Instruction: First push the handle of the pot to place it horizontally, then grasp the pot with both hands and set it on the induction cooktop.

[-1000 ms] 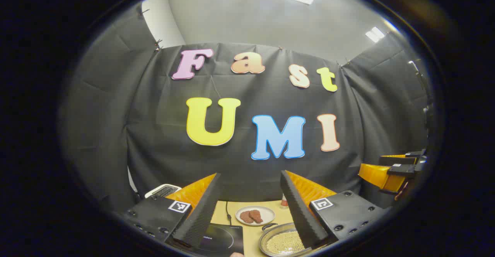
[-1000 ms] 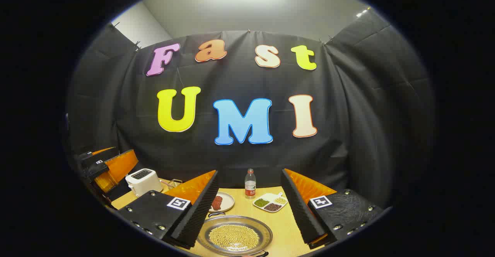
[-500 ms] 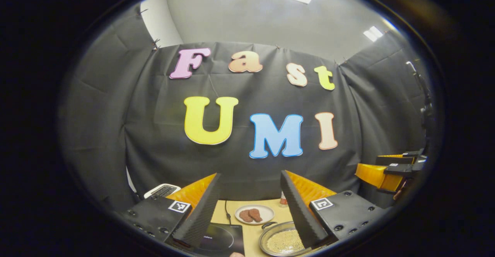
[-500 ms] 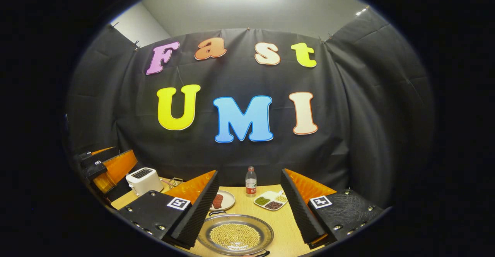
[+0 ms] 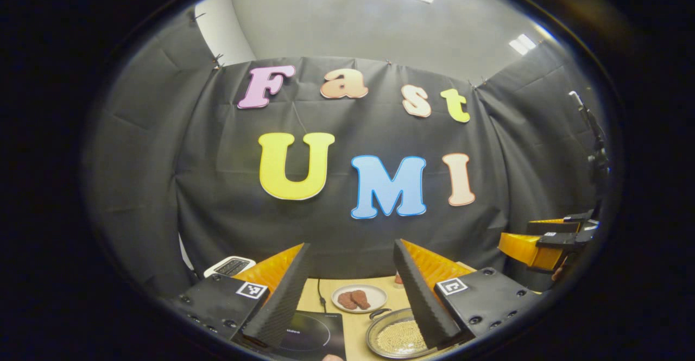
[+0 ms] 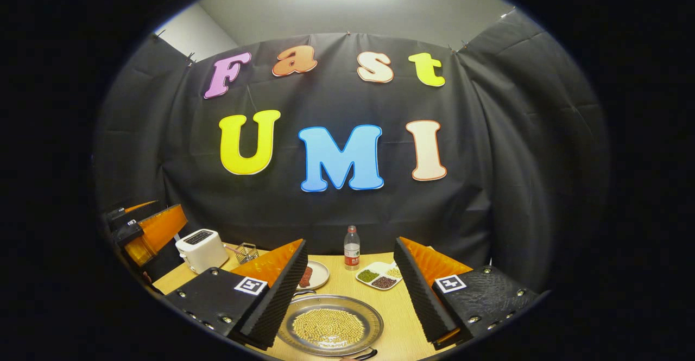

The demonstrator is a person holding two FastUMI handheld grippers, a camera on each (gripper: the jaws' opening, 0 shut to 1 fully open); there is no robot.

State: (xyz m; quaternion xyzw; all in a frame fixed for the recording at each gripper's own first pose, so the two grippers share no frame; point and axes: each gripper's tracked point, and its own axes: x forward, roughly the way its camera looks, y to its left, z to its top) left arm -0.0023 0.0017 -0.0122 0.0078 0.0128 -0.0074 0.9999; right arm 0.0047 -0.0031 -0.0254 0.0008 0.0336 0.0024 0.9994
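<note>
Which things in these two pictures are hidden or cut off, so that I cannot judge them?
- Round steel pot of yellow beans, left gripper view: right part behind the left claw finger.
- Black induction cooktop, same view: near part cut off.
- Pot's dark near handle, right gripper view: cut off, so its direction is unclear.

Staged kitchen booth | black cloth wall (image 6: 516, 149) | light wooden tabletop (image 6: 399, 317) | white toaster (image 6: 202, 249) | black induction cooktop (image 5: 317, 334)
</note>
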